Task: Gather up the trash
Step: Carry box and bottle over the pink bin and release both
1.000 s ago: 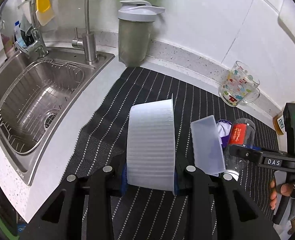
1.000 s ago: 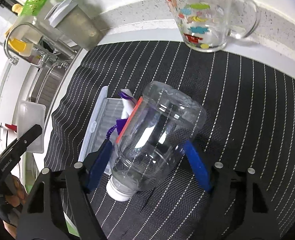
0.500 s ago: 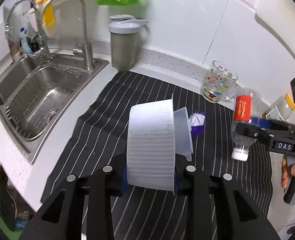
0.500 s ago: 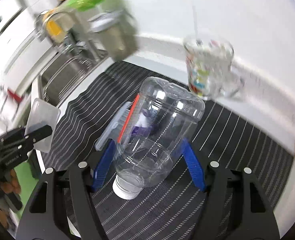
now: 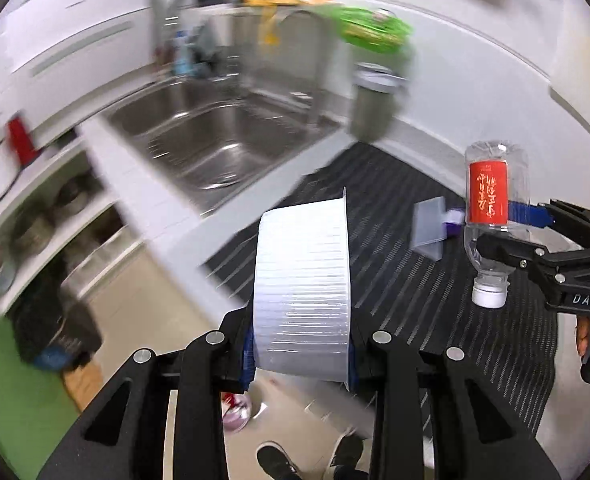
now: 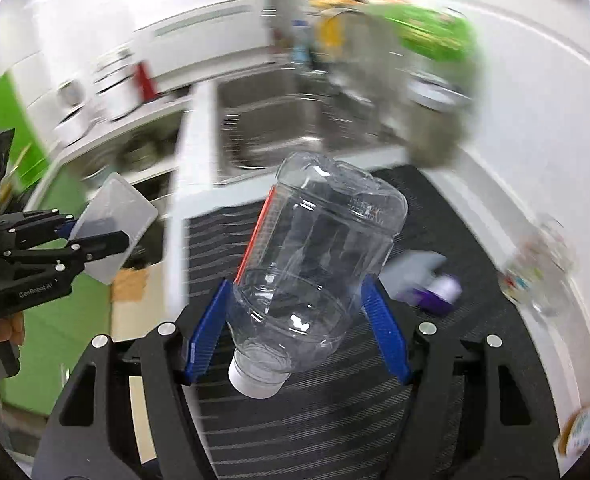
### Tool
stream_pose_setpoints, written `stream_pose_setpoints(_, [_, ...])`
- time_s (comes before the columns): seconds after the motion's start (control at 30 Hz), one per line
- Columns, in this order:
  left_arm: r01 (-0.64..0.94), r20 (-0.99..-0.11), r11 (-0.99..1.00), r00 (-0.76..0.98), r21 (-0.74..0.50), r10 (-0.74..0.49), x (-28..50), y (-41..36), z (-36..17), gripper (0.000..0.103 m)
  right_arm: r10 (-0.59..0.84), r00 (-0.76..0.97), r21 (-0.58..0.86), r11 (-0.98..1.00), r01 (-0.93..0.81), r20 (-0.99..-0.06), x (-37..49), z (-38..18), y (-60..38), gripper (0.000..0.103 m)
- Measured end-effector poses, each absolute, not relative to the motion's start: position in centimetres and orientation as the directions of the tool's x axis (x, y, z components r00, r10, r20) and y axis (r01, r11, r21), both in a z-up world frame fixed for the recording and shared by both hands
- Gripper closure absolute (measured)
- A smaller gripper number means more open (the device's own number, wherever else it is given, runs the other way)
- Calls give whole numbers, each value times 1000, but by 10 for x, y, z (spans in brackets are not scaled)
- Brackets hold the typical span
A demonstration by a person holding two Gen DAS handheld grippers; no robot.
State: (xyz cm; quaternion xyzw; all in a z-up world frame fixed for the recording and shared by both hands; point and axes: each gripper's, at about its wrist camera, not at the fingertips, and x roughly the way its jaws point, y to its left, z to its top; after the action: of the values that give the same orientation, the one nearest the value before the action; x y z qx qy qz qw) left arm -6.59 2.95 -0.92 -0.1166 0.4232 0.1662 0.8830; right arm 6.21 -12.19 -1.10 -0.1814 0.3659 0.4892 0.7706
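My left gripper (image 5: 301, 360) is shut on a white ribbed plastic container (image 5: 303, 280), held on its side out past the counter's front edge. The right wrist view shows that container (image 6: 111, 216) at the far left in the left gripper (image 6: 91, 240). My right gripper (image 6: 295, 284) is shut on a clear plastic bottle (image 6: 319, 240) with a red label, white cap pointing down, lifted above the striped mat (image 6: 335, 420). From the left wrist view the bottle (image 5: 489, 192) hangs at the right in the right gripper (image 5: 495, 232). A translucent lid (image 5: 429, 228) and a purple-white wrapper (image 5: 455, 220) lie on the mat.
A steel sink (image 5: 215, 148) with a tap lies left of the mat, a grey shaker cup (image 5: 375, 108) behind it. A printed glass mug (image 6: 543, 272) stands at the mat's right. Below the counter edge are floor, a person's shoes (image 5: 275, 460) and a can (image 5: 235, 408).
Both grippers have risen and drawn back from the mat with the container and the bottle in them. The bottle left the mat and now hangs cap down. Both views swung toward the sink and floor.
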Motion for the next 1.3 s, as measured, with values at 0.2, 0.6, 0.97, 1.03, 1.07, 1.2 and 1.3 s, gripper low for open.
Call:
stream_pose_setpoints(0.2, [-528, -792, 848, 537, -46, 291, -151, 64, -9, 71, 662, 126, 102, 295, -950, -739, -7, -17, -59, 36])
stream_pose_setpoints(0.6, [-585, -838, 804, 487, -104, 246, -236, 142, -100, 71, 568, 22, 125, 218, -968, -823, -110, -115, 41, 37])
stream_pose_setpoints(0.97, [-582, -886, 798, 441, -158, 147, -230, 189, -292, 71, 453, 18, 94, 223, -970, -891, -115, -297, 87, 37])
stream_pose_setpoints(1.03, [-582, -890, 796, 435, -163, 135, -229, 191, -320, 71, 437, 24, 84, 224, -971, -899, -112, -326, 89, 37])
stream_pose_setpoints(1.07, [-582, -894, 796, 430, -167, 127, -227, 192, -338, 71, 432, 26, 80, 225, -971, -902, -111, -336, 89, 37])
stream_pose_setpoints(1.2, [-587, -904, 790, 414, -177, 106, -223, 193, -389, 71, 410, 29, 73, 231, -970, -912, -108, -374, 91, 37])
stream_pose_setpoints(1.3, [-588, -907, 789, 409, -179, 100, -220, 194, -405, 71, 397, 25, 76, 234, -969, -917, -108, -393, 92, 37])
